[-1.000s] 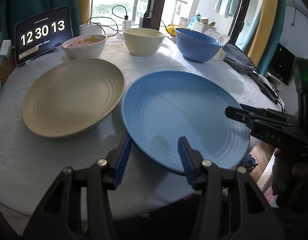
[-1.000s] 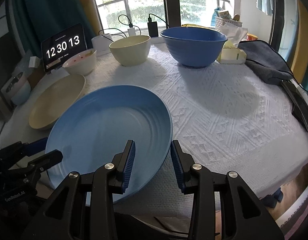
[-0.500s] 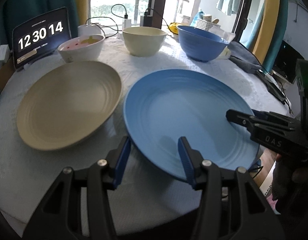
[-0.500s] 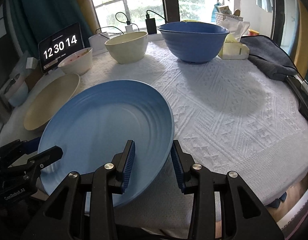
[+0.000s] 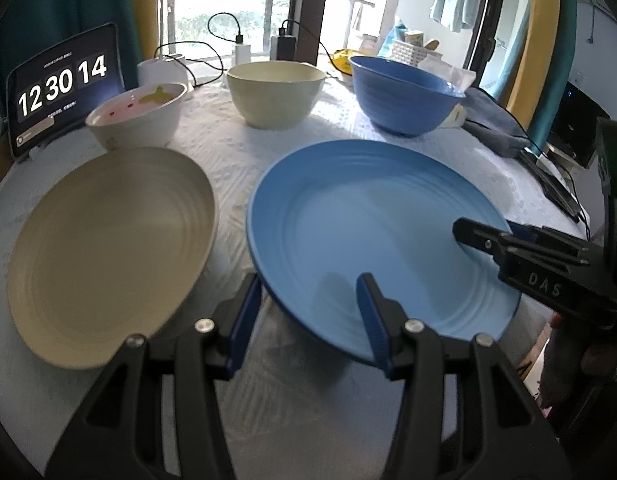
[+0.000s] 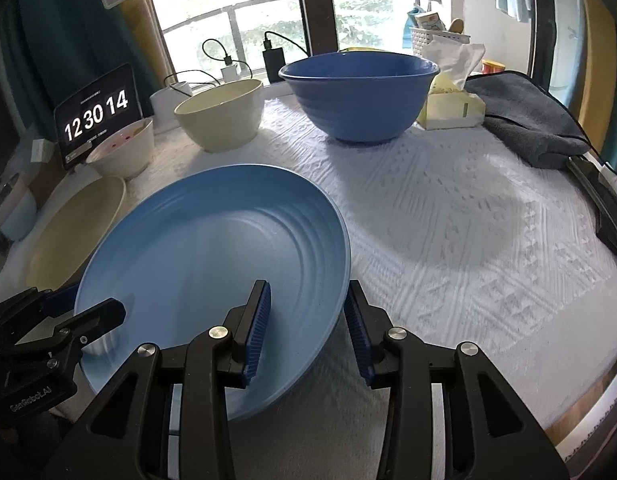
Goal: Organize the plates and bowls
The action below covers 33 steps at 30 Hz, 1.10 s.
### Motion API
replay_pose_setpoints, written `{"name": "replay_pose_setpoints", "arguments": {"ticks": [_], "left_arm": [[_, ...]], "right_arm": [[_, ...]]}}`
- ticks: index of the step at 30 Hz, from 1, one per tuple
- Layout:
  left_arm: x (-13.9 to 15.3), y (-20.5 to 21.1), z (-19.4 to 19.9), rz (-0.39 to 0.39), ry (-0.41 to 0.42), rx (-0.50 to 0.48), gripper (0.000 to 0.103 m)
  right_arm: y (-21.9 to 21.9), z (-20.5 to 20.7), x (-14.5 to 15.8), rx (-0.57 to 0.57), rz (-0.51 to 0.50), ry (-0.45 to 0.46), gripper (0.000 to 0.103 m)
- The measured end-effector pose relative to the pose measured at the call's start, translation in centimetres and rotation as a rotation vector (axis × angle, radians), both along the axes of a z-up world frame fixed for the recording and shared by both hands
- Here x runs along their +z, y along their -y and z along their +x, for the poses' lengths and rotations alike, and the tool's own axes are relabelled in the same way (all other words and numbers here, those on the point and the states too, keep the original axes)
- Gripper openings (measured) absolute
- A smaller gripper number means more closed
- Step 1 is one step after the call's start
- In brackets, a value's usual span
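Two plates and three bowls are counted on the white tabletop [image 6: 448,216]; the ribbed blue plate [image 5: 372,232], beside the beige plate [image 5: 108,248], is straddled at its near rim by left hand-held gripper [image 5: 308,312] and right hand-held gripper [image 6: 306,316]; whether it is pinched cannot be told.

On the table [image 6: 468,220], two plates sit near: the left plate [image 5: 108,248] and, just beside it without touching, the right plate [image 5: 368,220]. The right plate's near-left rim lies between the fingers of the left gripper [image 5: 306,312], and its near-right rim between those of the right gripper [image 6: 306,324]. Three bowls stand in a far row: left bowl [image 5: 136,120], middle bowl [image 5: 274,94], right bowl [image 5: 404,96]. A clock [image 5: 64,88] stands left of the left bowl. Right of the right bowl is a tissue box [image 6: 452,108], then a towel [image 6: 524,120]. A basket [image 6: 432,40] stands behind the box.
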State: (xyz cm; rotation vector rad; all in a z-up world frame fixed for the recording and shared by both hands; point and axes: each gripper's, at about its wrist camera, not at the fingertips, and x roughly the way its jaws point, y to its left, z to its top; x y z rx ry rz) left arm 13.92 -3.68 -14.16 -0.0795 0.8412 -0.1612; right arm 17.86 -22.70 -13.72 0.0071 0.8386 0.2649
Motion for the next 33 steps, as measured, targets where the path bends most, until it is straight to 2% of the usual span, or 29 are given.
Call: {"name": "replay_pose_setpoints", "arguments": {"ticks": [8,12,20,28,33], "left_arm": [[-0.3,0.0,0.8,0.006,0.006,0.011,0.052],[-0.1,0.0,0.6,0.014,0.015,0.009,0.053],[1.1,-0.5,-0.6,0.002,0.071,0.017,0.053],[2.7,-2.2,-1.9,-0.033,0.124,0.049,0.054],[3.4,-3.8,-2.7,-0.062,0.157,0.083,0.061]], "right_arm": [[-0.4,0.9,-0.4,-0.01,-0.02,0.054,0.042],[-0.3,1.0,-0.2,-0.014,-0.012,0.05,0.042],[1.1,0.4,1.7,-0.055,0.027,0.088,0.042],[0.2,-0.4,3.4,-0.038,0.028,0.126,0.042],[-1.2,-0.8,4.3,-0.011,0.026,0.143,0.042]]}}
